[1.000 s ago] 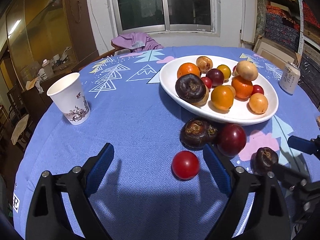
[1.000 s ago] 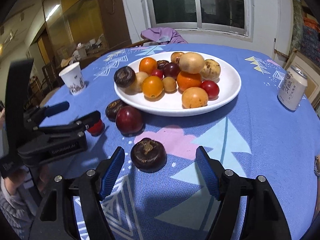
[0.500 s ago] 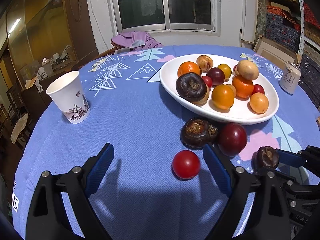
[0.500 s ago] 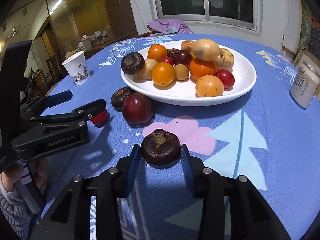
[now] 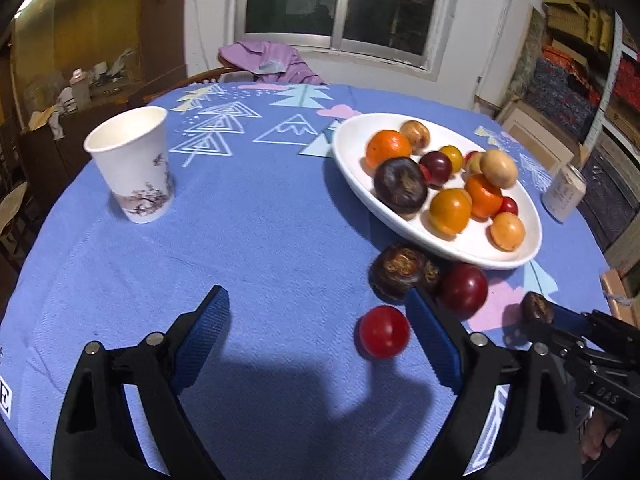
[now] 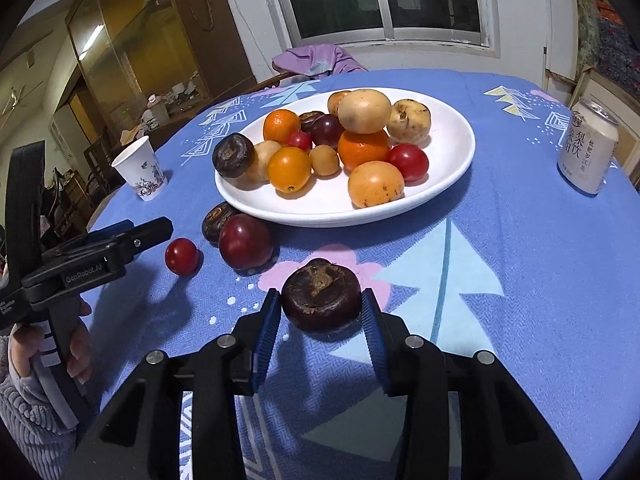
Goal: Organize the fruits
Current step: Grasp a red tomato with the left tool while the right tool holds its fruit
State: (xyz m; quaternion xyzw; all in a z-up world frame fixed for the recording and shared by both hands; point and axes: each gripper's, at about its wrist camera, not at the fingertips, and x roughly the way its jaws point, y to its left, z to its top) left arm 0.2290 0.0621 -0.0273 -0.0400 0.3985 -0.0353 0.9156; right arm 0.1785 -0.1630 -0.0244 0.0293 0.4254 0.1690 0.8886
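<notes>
My right hand-held gripper (image 6: pixel 320 316) clamps the dark fruit (image 6: pixel 321 294) on the worktop (image 6: pixel 520 260) just short of the white plate (image 6: pixel 448 172), ready for lifting in; left hand-held gripper (image 5: pixel 316 344), jaws just narrowing but open, straddles the red tomato (image 5: pixel 383 332).
</notes>
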